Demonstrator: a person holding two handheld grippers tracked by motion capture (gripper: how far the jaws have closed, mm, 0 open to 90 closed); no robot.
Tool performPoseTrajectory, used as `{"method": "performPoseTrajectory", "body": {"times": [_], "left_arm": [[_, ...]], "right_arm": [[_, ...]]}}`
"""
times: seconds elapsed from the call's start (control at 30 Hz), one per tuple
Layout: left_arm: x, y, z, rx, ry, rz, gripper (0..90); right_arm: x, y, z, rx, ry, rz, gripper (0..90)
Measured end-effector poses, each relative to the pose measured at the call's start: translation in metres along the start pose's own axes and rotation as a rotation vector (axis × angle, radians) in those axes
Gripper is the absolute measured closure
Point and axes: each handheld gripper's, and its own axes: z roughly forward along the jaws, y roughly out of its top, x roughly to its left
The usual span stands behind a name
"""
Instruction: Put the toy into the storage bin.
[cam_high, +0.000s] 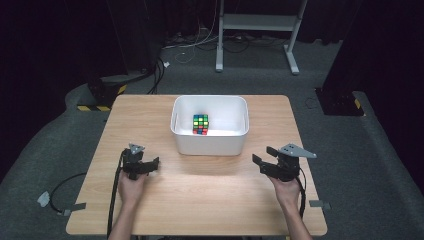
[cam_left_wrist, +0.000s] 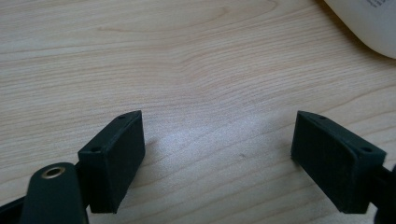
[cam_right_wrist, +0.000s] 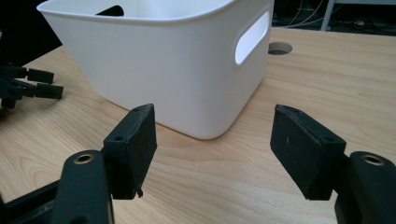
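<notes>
A multicoloured puzzle cube (cam_high: 200, 124) lies inside a white plastic bin (cam_high: 210, 143) at the middle back of the wooden table (cam_high: 200, 200). My left gripper (cam_high: 151, 165) rests near the table's left side, open and empty, with bare wood between its jaws (cam_left_wrist: 217, 154). My right gripper (cam_high: 263, 155) sits at the right, open and empty, pointing at the bin's near corner (cam_right_wrist: 187, 79). The bin's edge (cam_left_wrist: 369, 23) shows at the top right of the left gripper view.
A round cable hole (cam_right_wrist: 280, 47) is in the table beyond the bin. The other gripper (cam_right_wrist: 25, 86) appears at the far left of the right gripper view. Cables and a metal stand (cam_high: 257, 30) are on the floor behind the table.
</notes>
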Motion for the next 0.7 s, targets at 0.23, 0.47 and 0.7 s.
{"method": "performPoseTrajectory", "body": {"times": [0.23,0.47,0.7], "left_arm": [[0.000,0.000,0.000,0.000,0.001,0.000,17.8],[0.000,0.000,0.000,0.001,0.001,-0.001,17.8],[0.000,0.000,0.000,0.001,0.001,-0.001,17.8]], "right_arm": [[-0.001,-0.007,0.008,0.015,-0.008,0.009,31.6],[-0.006,-0.012,0.015,0.031,-0.018,0.022,31.6],[-0.014,-0.018,0.022,0.051,-0.039,0.046,31.8]]}}
